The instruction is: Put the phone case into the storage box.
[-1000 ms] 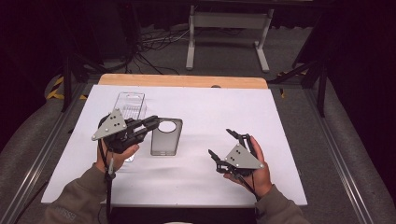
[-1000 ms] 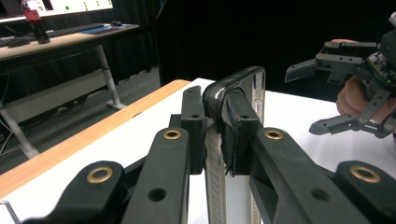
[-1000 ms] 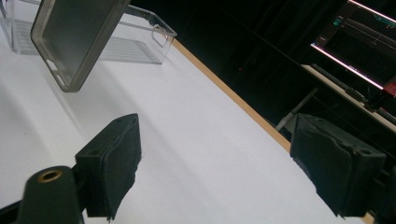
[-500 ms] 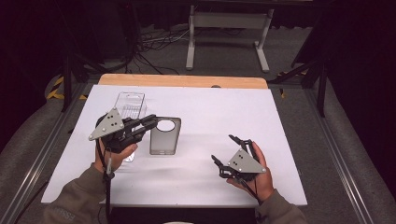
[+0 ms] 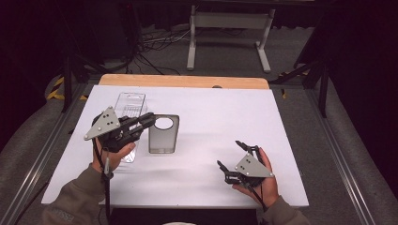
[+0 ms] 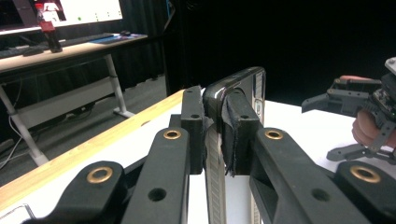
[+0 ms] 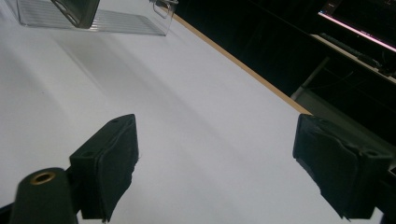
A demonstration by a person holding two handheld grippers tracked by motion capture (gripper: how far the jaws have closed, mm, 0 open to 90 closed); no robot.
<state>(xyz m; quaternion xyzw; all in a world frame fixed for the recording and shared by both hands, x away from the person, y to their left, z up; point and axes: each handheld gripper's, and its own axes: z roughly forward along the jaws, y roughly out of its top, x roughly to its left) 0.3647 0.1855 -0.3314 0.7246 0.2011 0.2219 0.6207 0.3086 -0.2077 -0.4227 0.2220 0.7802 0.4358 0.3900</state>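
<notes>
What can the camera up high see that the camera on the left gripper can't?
High view alone: the phone case's round hole, the clear box behind it, the left gripper's grey plate, both sleeves.
Left gripper view alone: its pads pinching the case's edge up close, a bottle on a far desk.
Both: the case, the white table, its wooden edge and the right gripper, jaws open.

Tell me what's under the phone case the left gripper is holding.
The left gripper pinches the phone case by its edge. Below it lies bare white table, with a clear tray beside it. The case's lower edge may still rest on the table; I cannot tell.
</notes>
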